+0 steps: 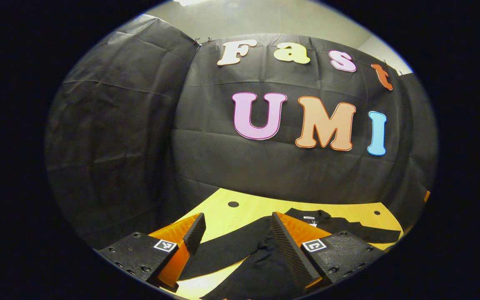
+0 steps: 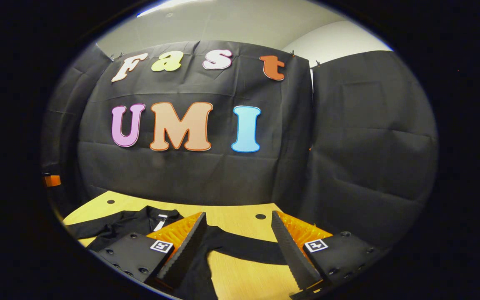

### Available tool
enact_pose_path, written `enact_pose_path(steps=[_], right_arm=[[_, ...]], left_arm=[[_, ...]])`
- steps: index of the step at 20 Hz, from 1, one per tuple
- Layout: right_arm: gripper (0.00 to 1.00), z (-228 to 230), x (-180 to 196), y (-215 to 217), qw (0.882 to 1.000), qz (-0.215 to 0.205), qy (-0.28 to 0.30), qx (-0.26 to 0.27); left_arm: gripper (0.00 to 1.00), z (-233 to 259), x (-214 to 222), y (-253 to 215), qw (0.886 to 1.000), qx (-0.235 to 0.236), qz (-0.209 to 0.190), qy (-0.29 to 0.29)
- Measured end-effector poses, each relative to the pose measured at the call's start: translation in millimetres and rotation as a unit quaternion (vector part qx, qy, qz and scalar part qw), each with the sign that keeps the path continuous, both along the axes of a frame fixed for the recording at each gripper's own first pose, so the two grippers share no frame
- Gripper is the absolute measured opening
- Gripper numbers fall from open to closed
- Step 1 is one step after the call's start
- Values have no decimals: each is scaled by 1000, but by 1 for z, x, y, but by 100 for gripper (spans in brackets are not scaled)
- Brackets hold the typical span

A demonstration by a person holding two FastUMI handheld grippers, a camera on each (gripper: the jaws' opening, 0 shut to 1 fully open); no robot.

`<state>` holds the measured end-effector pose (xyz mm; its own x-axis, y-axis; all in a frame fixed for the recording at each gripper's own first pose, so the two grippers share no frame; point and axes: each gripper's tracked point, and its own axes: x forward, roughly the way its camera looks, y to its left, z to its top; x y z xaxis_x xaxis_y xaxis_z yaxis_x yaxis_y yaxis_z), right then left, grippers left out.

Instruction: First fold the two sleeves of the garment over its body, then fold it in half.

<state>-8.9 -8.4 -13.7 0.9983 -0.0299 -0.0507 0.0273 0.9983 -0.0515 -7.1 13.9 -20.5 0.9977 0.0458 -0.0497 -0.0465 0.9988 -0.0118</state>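
both sets of fingers are being held spread apart, nothing gripped: the left gripper (image 1: 238, 243) above one sleeve (image 1: 227, 250), the right gripper (image 2: 236, 243) above the other sleeve (image 2: 244, 246). the dark garment (image 1: 265, 266) is being left flat on the surface (image 1: 244, 210), collar toward the far edge. each sleeve would best be pinched near its cuff and carried across the body.

garment (image 1: 261, 266): plain black, white neck label | table (image 2: 244, 279): yellow wood | wall cloth (image 2: 369, 146): black
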Motion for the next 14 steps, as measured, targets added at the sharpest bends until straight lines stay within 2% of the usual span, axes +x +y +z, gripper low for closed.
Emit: enact_pose_path(steps=[2,14], right_arm=[[98,-3,1,-2,1000,-2,4,3],[100,-13,6,-10,1000,-14,14,11]], left_arm=[[93,-1,-1,1,1000,4,1,2],[92,-9,-5,10,1000,11,10,11]])
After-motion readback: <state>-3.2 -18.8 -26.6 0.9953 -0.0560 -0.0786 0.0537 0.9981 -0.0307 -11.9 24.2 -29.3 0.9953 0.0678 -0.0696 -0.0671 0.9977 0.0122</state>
